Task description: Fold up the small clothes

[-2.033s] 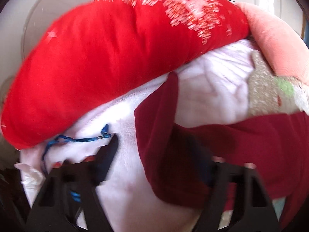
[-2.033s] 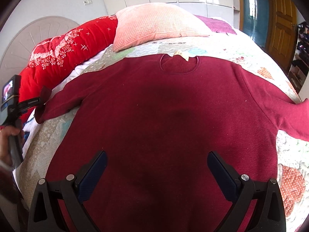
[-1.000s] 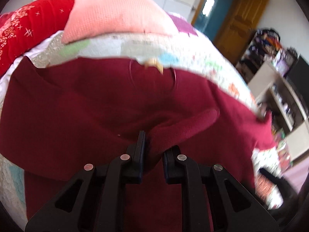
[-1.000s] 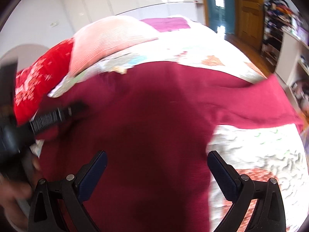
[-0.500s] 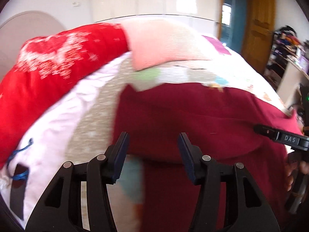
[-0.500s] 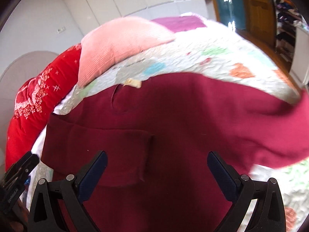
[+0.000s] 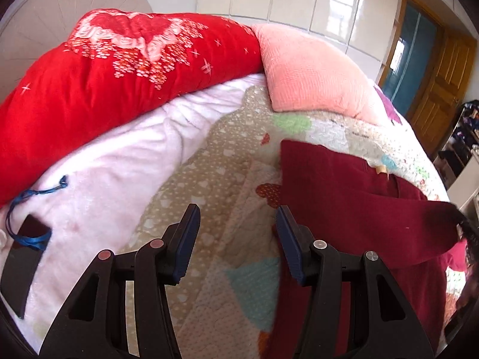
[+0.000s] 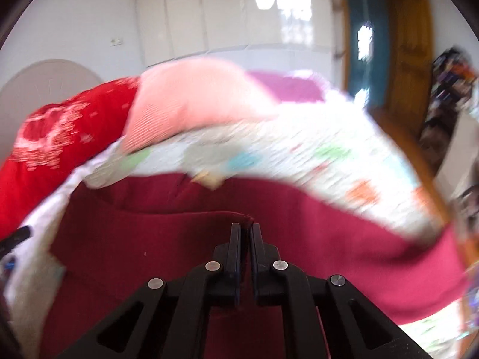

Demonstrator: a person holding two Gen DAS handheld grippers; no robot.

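A dark red sweater (image 7: 344, 197) lies spread on the bed, with a tan neck label at its collar. One sleeve lies folded across the chest (image 8: 149, 239). My right gripper (image 8: 245, 229) is shut on the end of that folded sleeve, with a thin edge of cloth pinched between its jaws. This view is blurred. In the left wrist view a dark gripper tip (image 7: 465, 232) shows at the sleeve's far right end. My left gripper (image 7: 237, 212) is open and holds nothing. It hovers over the bedspread just left of the sweater's side edge.
A patchwork bedspread (image 7: 209, 179) covers the bed. A red quilt (image 7: 104, 89) and a pink pillow (image 7: 308, 74) lie at its head. On the white blanket at far left is a black phone (image 7: 21, 263) with a blue cord. A wooden door (image 7: 443, 83) and shelves stand at right.
My left gripper let go of the sleeve it had carried across the chest, opened and drew back to the left. My right gripper came in and shut on the folded sleeve's end.
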